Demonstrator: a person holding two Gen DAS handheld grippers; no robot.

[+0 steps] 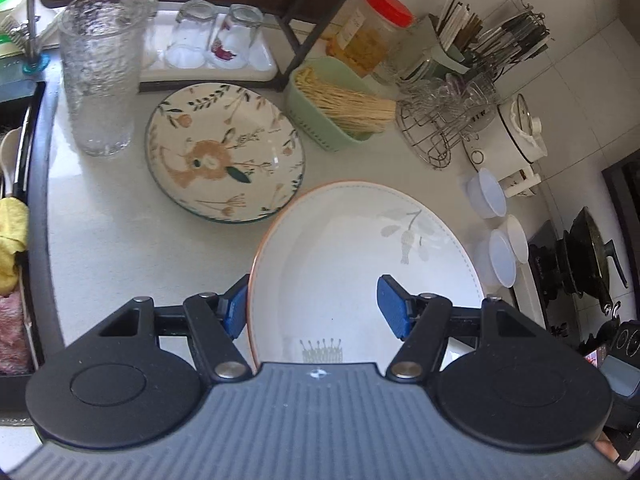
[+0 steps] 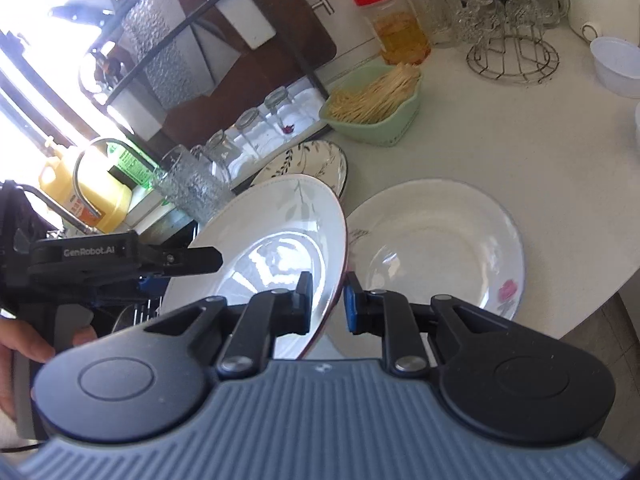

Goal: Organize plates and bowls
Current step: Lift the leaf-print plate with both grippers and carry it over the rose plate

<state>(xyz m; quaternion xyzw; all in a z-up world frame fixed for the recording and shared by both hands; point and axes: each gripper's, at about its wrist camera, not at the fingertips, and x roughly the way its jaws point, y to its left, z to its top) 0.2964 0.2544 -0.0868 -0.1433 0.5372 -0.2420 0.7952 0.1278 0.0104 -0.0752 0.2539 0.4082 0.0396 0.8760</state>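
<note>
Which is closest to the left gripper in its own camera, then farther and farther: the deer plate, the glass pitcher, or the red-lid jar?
From the left gripper, in the left wrist view:
1. Deer plate, just ahead, slightly left.
2. Glass pitcher, farther back on the left.
3. Red-lid jar, farthest, at the back right.

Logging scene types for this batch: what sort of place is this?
A home kitchen counter, most likely: a stove with a wok, a cutlery holder, a wire rack of glasses and a sink faucet.

The left tool [image 1: 312,306] hides the near rim of the white plate [image 1: 360,248].
</note>
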